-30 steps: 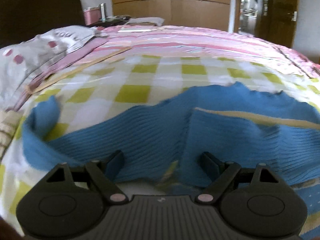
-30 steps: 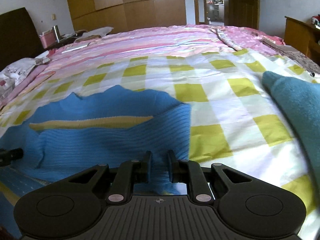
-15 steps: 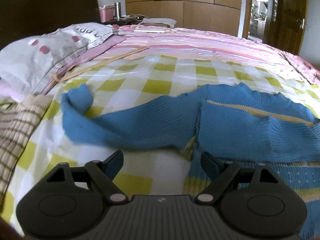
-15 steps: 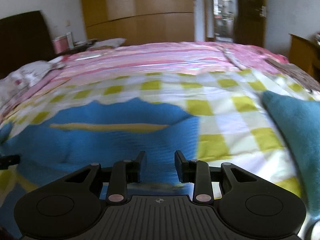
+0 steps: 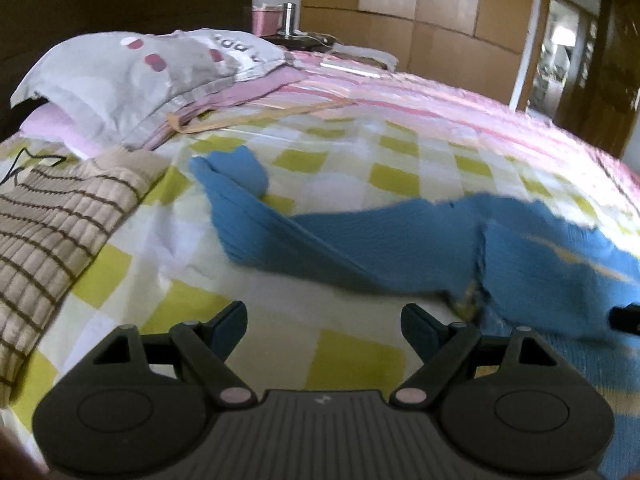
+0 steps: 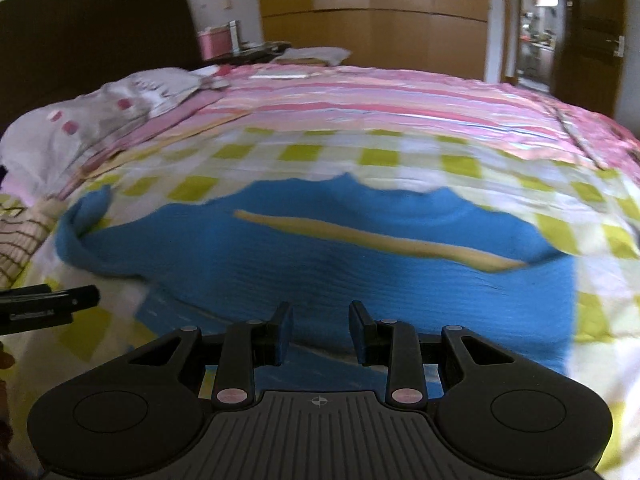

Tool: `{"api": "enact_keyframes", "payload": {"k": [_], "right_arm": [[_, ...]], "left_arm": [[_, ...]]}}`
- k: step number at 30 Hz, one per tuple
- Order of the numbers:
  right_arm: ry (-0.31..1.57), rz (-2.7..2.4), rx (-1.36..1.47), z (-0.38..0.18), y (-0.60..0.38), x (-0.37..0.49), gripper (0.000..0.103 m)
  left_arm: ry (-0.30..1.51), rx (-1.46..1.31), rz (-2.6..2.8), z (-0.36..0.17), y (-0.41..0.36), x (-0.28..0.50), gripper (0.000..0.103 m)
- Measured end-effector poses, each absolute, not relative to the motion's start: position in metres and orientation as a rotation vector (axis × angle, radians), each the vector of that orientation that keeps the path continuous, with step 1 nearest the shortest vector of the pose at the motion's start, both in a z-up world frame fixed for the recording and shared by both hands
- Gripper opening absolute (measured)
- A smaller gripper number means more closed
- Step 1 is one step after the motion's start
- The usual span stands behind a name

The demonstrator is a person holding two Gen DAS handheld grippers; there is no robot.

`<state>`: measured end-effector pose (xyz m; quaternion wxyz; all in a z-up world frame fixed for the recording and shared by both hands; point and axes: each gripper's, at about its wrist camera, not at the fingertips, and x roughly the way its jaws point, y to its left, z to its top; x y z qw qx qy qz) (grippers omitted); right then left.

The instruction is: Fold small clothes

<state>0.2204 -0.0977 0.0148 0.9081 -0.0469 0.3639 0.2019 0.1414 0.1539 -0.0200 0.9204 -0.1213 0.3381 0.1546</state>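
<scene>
Now, with the left gripper (image 5: 324,322) wide and the right gripper (image 6: 320,332) narrow (both empty), pinch the blue sweater's (image 6: 340,264) outstretched sleeve (image 5: 256,216) near its cuff.

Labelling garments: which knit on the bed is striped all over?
The beige sweater at the left edge of the bed, covered in thin brown stripes. The blue sweater in the middle is plain blue with one pale yellow band.

The bed (image 6: 400,92) carries a checked sheet (image 6: 304,154), blue sweater (image 6: 360,272), striped knit (image 5: 52,216) and pillow (image 5: 132,76).
</scene>
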Motion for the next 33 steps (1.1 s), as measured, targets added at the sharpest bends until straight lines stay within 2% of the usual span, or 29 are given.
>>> {"api": "enact_keyframes", "payload": {"k": [13, 20, 33], "right_arm": [[0.884, 0.508, -0.143, -0.004, -0.040, 0.241, 0.031], [0.856, 0.575, -0.153, 0.019, -0.015, 0.243, 0.031], [0.828, 0.809, -0.244, 0.048, 0.114, 0.276, 0.031]], "left_arm": [[0.677, -0.384, 0.379, -0.024, 0.197, 0.145, 0.090], [0.668, -0.442, 0.397, -0.026, 0.209, 0.148, 0.090], [0.651, -0.479, 0.487, -0.026, 0.226, 0.144, 0.090]]}}
